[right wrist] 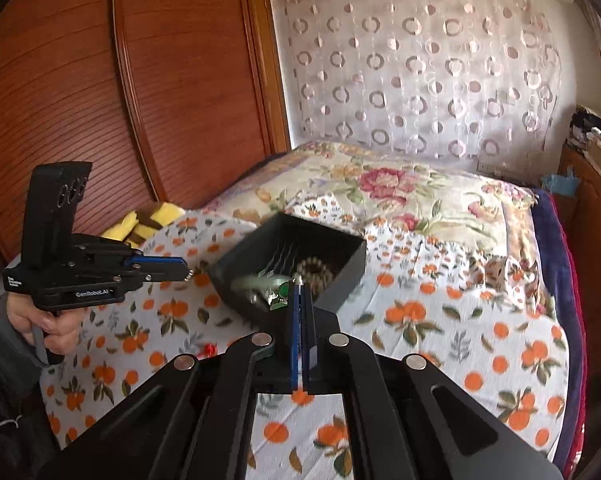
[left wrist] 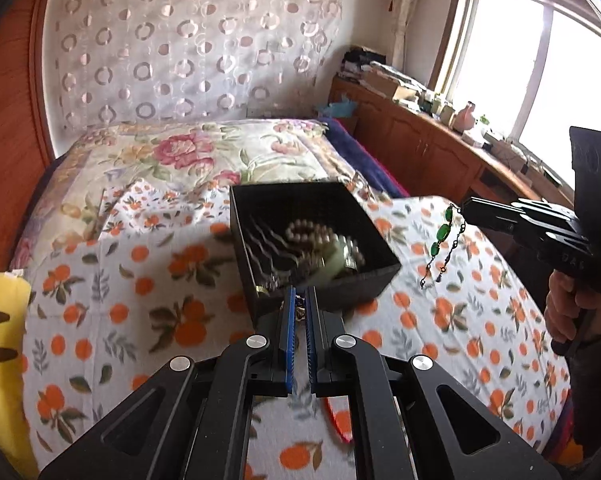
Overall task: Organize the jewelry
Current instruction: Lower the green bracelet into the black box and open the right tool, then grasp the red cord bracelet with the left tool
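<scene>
A black open box [left wrist: 376, 272] sits on the orange-print bedsheet; it also shows in the right wrist view [right wrist: 340, 276]. Inside lie a pearl strand [left wrist: 312, 232], a pale green bangle [left wrist: 332, 256] and wavy hairpins [left wrist: 268, 240]. My left gripper [left wrist: 300, 300] is nearly shut on a small metal chain piece [left wrist: 300, 312] at the box's near wall; from the right wrist view it [right wrist: 186, 270] holds a small silver bit at its tips. My right gripper [left wrist: 466, 208] is shut on a green-stone chain [left wrist: 442, 240], which hangs right of the box; its own view [right wrist: 300, 288] shows a green stone [right wrist: 282, 291] at the tips.
A floral quilt [left wrist: 204, 152] lies behind the box. A yellow and brown pillow [left wrist: 0, 320] is at the left edge. A red string [right wrist: 209, 347] lies on the sheet. A wooden cabinet [left wrist: 420, 140] with clutter runs under the window. A wooden wardrobe [right wrist: 100, 100] stands left.
</scene>
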Available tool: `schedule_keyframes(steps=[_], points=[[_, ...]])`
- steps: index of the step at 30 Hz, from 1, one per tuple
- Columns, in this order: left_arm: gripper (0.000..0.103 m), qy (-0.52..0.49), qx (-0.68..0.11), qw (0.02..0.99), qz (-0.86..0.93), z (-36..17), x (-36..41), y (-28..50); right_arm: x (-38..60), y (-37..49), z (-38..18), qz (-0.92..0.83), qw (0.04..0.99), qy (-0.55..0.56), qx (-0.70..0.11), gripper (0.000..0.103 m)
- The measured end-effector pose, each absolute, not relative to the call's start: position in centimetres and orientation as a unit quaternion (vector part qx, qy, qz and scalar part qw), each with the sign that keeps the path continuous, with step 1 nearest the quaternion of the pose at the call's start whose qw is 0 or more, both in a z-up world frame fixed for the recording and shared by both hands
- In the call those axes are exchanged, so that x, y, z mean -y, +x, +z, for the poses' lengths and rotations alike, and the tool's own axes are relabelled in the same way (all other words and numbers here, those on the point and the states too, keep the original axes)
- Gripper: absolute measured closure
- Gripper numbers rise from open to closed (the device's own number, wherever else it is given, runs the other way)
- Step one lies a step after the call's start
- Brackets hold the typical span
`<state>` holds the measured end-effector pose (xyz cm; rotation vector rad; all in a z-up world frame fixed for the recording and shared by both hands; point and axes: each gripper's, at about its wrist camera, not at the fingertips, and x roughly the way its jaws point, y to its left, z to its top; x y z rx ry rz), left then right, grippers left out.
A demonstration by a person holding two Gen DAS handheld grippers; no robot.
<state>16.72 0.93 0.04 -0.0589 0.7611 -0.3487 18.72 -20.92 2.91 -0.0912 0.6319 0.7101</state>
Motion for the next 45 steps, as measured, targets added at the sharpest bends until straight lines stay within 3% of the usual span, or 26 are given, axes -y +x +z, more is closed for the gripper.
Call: schedule_keyframes(steps=[19, 29, 33, 45], points=[[0.099, -0.042, -0.357, 0.916, -0.175, 2.0, -0.6, 21.9, 16.6, 23.5, 2.5, 0.347, 0.884, -0.040, -0.310, 0.100], [0.087, -0.025, -0.357, 0.918, -0.170, 1.7, -0.6, 20.0, 17.5, 21.1, 0.4, 0.344, 0.879, -0.050, -0.328, 0.099], [0.086, -0.009, -0.368, 0.914, -0.171, 0.6, -0.4, 18.3, 17.6, 19.4, -0.9, 0.343, 0.874, -0.058, -0.339, 0.087], [0.084, 0.019, -0.433, 0.884, -0.173, -5.7, 1.2, 15.2, 17.0, 15.9, -4.1, 0.344, 0.859, -0.079, -0.370, 0.087]])
